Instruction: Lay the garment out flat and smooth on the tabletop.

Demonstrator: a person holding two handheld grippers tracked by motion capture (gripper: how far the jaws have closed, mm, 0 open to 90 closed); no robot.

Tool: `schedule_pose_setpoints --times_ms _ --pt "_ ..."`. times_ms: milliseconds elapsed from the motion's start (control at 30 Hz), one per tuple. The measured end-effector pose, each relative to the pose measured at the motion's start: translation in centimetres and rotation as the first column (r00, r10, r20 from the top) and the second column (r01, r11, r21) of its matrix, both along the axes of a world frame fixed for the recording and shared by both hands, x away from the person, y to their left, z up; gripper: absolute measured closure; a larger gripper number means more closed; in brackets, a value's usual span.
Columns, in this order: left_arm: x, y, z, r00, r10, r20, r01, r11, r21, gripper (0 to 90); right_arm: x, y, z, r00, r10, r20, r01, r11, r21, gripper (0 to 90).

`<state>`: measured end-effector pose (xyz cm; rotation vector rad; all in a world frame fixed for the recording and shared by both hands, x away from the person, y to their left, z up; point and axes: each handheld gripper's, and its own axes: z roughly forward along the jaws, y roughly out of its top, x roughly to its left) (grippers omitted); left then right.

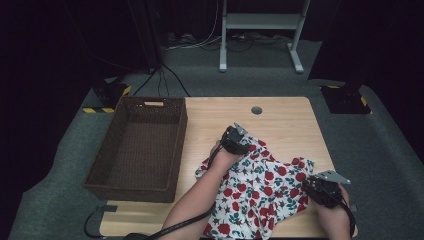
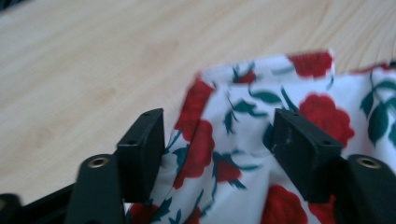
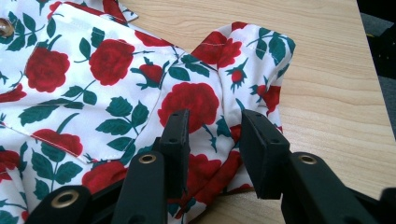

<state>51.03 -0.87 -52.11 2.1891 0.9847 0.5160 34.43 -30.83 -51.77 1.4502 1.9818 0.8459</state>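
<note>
Garment [image 1: 260,187], one, white cloth printed with red roses and green leaves, is lying rumpled on the near right part of the wooden table [image 1: 285,112], well apart from the hole near the table's far edge. Our left gripper [image 1: 239,141] is working at the garment's far edge; in the left gripper view its jaws are standing apart with a raised fold of the cloth [image 2: 219,140] between them, and we are judging that the pads are not pressing on it, so the fold is lying loose inside the gap. Our right gripper [image 1: 314,187] is sitting at the garment's right side, where a sleeve-like lobe [image 3: 254,60] is spreading toward the table's right edge; its jaws are straddling a bunched ridge of cloth [image 3: 219,135], and whether the pads are pinching it we cannot tell. We are taking the two holds at opposite edges as a means of spreading or folding the piece. Basket [image 1: 140,145], one, dark woven, is standing to the left, likely as the place where the garment is going.
</note>
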Motion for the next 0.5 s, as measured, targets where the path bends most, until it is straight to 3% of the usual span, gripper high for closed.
schedule_pose_setpoints --times_ms 133,267,400,500 --pt "-0.3 0.0 -0.7 0.9986 -0.034 -0.041 0.033 0.9992 -0.02 47.1 -0.1 0.2 0.0 1.0 0.001 -0.002 -0.001 1.0 0.004 63.3" --pt "-0.8 -0.1 -0.6 0.9954 -0.077 -0.056 0.076 0.9967 -0.029 64.5 -0.1 0.3 0.0 1.0 0.004 -0.003 -0.004 1.0 0.001 63.3" --pt "-1.5 -0.1 -0.6 0.9923 -0.117 -0.04 0.116 0.9928 -0.028 84.5 -0.1 0.5 -0.2 0.9999 0.004 -0.01 -0.004 1.0 -0.001 63.3" --pt "-1.6 0.1 0.2 0.9941 -0.108 -0.006 0.108 0.9935 -0.036 87.5 -0.1 0.6 -0.2 1.0 0.0 -0.009 0.0 1.0 -0.001 63.4"
